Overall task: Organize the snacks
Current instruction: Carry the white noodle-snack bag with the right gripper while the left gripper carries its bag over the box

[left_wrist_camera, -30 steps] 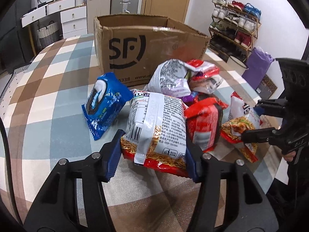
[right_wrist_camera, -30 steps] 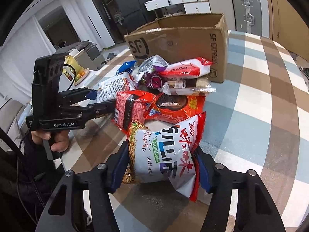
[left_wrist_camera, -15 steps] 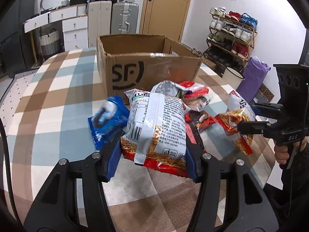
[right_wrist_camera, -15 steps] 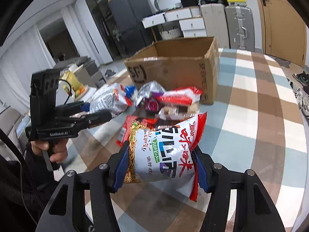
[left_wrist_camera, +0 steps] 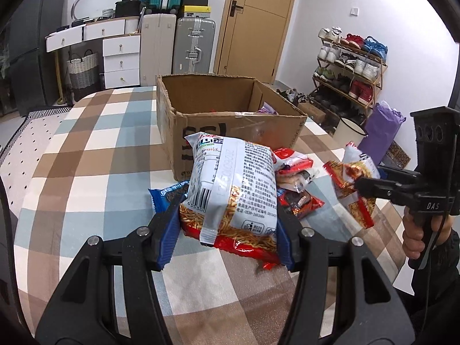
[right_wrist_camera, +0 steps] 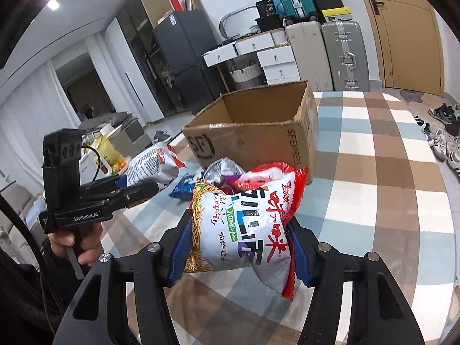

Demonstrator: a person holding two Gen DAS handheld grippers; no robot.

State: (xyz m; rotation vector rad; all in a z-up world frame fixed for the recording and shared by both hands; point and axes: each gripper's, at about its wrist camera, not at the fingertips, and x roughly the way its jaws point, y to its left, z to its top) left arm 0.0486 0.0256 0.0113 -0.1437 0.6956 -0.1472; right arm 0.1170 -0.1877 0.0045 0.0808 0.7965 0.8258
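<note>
The left gripper (left_wrist_camera: 228, 230) holds a white-and-red noodle packet (left_wrist_camera: 230, 189) by its two sides, blue pads pressed into the wrapper, the packet raised clear of the checked tablecloth (left_wrist_camera: 86, 166); its back faces the camera, with barcode and small print, and its lower edge is cut off from sight behind the right-hand pad. The right gripper (right_wrist_camera: 240, 247) is clamped the same way on a second noodle packet (right_wrist_camera: 244, 224), front side up, its bottom corner drooping below the jaws; the lettering is legible but the packet's far end hides part of the pile behind it.

Beyond both packets stands the open cardboard box (left_wrist_camera: 230, 115), upright on the table; its inside is mostly in shadow — only a scrap of purple shows at the far right corner, and what it is cannot be told. Between box and grippers lies the heap of loose snacks (left_wrist_camera: 296, 178): red wrappers, a silver bag, a blue packet (left_wrist_camera: 169, 195) half covered by the left gripper's packet; how many there are cannot be counted, since they overlap.

In the left view the right gripper shows from the side at the frame edge, a hand (left_wrist_camera: 417, 235) on its grip; the person's sleeve runs out of frame.
</note>
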